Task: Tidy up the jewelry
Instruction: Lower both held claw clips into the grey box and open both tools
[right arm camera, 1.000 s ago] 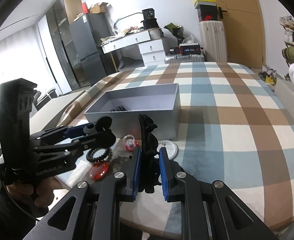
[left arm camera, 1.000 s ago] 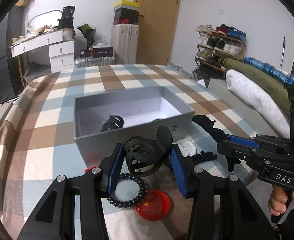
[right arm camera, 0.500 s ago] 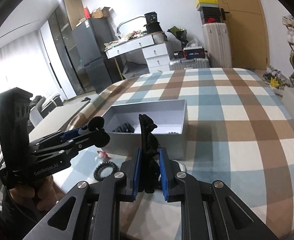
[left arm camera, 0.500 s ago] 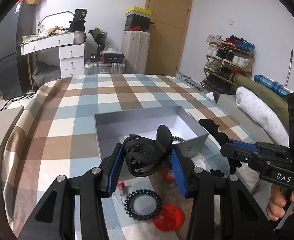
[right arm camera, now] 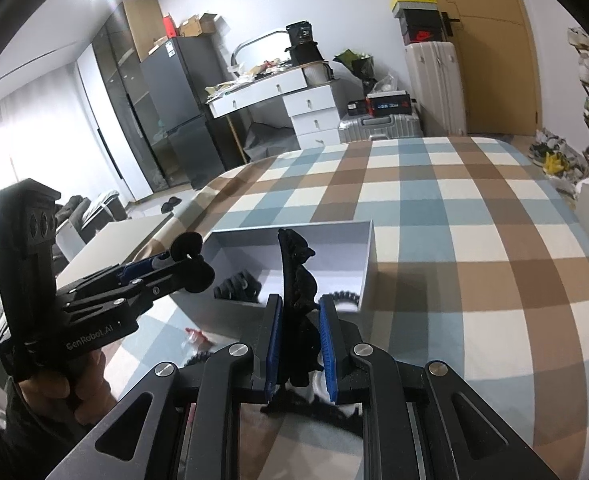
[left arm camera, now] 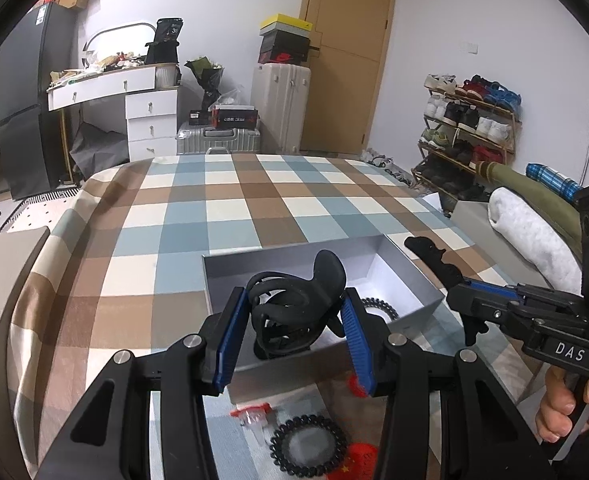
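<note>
At the far left of the right wrist view, the person's left hand (right arm camera: 60, 384) is gripping the handle of the left claw (right arm camera: 192, 258), which is reaching toward the grey box (right arm camera: 368, 258) on the checked desk (right arm camera: 474, 240). In its own view the left claw (left arm camera: 294, 334) is grasping a black hair clip (left arm camera: 294, 312), its blue pads (left arm camera: 230, 338) pressing the clip from both sides, and it is hovering over the near-left part of the open grey box (left arm camera: 426, 292). Inside the box a black coil hair tie (left arm camera: 378, 306) is lying on the white floor, partly hidden behind the claw's right finger.

On the desk (left arm camera: 214, 208) in front of the box, below the claw, a small red-and-clear piece (left arm camera: 252, 414) is sitting just left of a black beaded bracelet (left arm camera: 308, 450), which is overlapping the edge of a red round badge (left arm camera: 358, 460).

Further right, the right claw (left arm camera: 460, 292) is coming in from the side beside the box's right wall, clenched on a long black toothed clip (left arm camera: 434, 258). From its own camera the right claw (right arm camera: 300, 344) is holding that toothed clip (right arm camera: 296, 276) upright between narrow-set blue pads, with the clip's tip standing in front of the box's interior. At the far right edge of the left wrist view, the person's right hand (left arm camera: 562, 408) is wrapping the handle.
</note>
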### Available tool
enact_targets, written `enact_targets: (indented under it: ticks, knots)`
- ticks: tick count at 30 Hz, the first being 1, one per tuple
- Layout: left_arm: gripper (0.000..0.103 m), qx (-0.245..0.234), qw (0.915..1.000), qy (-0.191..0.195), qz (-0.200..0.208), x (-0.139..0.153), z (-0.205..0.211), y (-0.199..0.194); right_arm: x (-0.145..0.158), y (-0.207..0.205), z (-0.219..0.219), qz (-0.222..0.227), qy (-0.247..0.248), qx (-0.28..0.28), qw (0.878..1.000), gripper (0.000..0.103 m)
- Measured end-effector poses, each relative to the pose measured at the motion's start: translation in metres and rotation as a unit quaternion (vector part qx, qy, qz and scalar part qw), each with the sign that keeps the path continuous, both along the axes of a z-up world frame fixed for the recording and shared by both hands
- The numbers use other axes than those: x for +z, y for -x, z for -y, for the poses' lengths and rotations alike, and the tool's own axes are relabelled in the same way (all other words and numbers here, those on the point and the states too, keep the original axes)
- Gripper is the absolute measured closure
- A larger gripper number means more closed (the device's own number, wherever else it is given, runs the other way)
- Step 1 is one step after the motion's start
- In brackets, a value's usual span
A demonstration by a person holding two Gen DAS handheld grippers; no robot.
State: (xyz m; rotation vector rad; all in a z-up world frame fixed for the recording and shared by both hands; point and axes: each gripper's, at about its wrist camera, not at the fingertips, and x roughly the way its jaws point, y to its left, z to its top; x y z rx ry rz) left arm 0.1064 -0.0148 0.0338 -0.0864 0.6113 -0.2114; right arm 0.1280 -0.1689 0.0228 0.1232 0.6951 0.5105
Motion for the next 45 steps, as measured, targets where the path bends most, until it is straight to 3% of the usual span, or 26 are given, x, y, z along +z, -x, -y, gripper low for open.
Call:
enact_targets:
  ticks: [21, 37, 42, 45]
  knots:
    - [0.062, 0.006, 0.9996, -0.002, -0.028, -0.011, 0.000, -0.018, -0.002, -0.035, -0.021, -0.010, 0.002, 0.019, 1.000, 0.086]
    - [0.062, 0.003, 0.9992, -0.017, -0.036, -0.016, 0.009, -0.020, -0.016, -0.047, -0.036, -0.014, 0.042, 0.026, 0.999, 0.089]
    - [0.060, 0.000, 0.9990, -0.014, -0.042, -0.015, 0.008, -0.015, -0.009, -0.036, -0.024, -0.001, 0.036, 0.010, 0.999, 0.086]
    - [0.051, -0.007, 0.9987, -0.005, -0.049, -0.013, 0.007, -0.013, -0.006, -0.029, -0.016, -0.001, 0.031, -0.001, 1.000, 0.072]
